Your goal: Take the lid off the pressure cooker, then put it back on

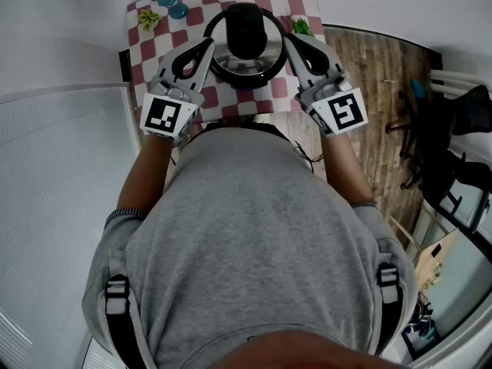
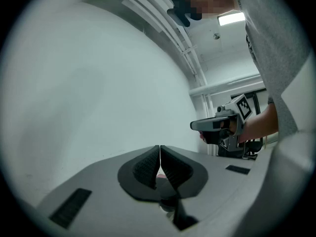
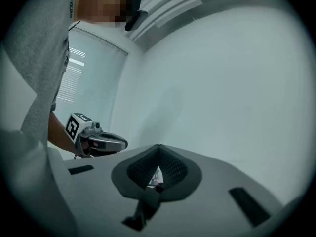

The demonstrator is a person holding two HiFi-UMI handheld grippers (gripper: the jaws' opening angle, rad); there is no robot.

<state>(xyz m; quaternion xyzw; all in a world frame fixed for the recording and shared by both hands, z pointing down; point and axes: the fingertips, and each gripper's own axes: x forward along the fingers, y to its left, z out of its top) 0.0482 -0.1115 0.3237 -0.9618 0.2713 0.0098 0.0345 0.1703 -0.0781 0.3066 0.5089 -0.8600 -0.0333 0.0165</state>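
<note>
**Surface** (image 1: 146,48): a small top under a red-and-white chequered cloth, seen from above in the head view. A wooden floor (image 1: 377,75) lies off its right edge.

**Pressure cooker** (image 1: 244,69): stands at about the centre of the surface. The steel lid (image 1: 265,58) is seated on the pot, and its black handle (image 1: 246,31) runs from the middle towards the far edge.

**Left gripper** (image 1: 206,48) (image 2: 160,164): held on the left side of the cooker, with its tip close beside the rim. Whether it touches the pot cannot be made out. In the left gripper view the two ribbed pads (image 2: 145,169) are pressed together and nothing is between them (only a sliver of red cloth shows through the slit below). Its marker cube (image 1: 163,115) sits near the surface's near edge.

**Right gripper** (image 1: 290,43) (image 3: 158,164): mirrors the other on the right side of the cooker, its tip just beside the rim. Contact is again unclear. Its pads (image 3: 173,168) meet and it is empty. Its marker cube (image 1: 344,111) is at the near right corner.

**Cross-sightings**: each gripper view shows the opposite tool across the gap. The right gripper (image 2: 197,126) appears in the left gripper view and the left gripper (image 3: 121,143) in the right one, each held in a bare forearm.

**Minor items**: a teal object (image 1: 171,2) and a green sprig (image 1: 147,18) lie at the far left corner. A second green piece (image 1: 301,27) lies towards the far right corner, just beside the right gripper.

**Person**: wears a grey shirt (image 1: 254,244) and stands at the near edge.
</note>
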